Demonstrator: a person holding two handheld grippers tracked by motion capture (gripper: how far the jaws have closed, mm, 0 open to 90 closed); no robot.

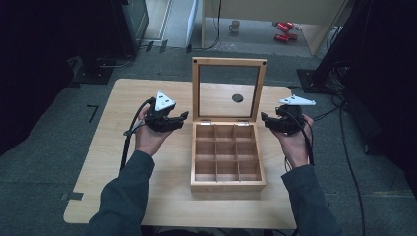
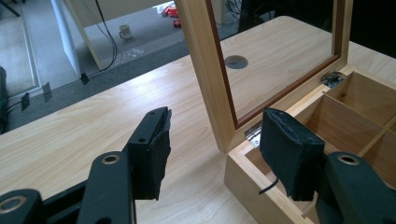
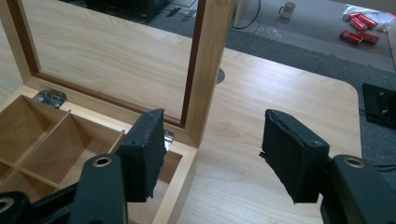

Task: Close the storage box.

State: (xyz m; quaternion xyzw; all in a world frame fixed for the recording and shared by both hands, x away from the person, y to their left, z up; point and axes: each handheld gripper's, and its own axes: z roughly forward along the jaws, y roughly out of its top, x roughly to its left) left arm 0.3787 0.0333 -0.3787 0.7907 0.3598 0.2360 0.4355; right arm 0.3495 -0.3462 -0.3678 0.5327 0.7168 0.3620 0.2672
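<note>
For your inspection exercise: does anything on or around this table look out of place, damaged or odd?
On the table nothing stands out: the wooden compartment box sits square, lid upright, compartments empty. Beyond it, red cans and a mug lie on the floor, which looks untidy.

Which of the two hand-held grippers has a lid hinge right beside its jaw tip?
The right hand-held gripper: a silver hinge peeks out beside its jaw, unlike the left's.

A compartmented wooden box (image 1: 227, 157) sits at the centre of the bench (image 1: 98, 162), its hinged lid (image 1: 228, 88) upright behind it. The left hand-held gripper (image 1: 183, 116) and right hand-held gripper (image 1: 264, 118) flank the box's rear corners; a mug (image 1: 235, 25) stands on the floor beyond.
</note>
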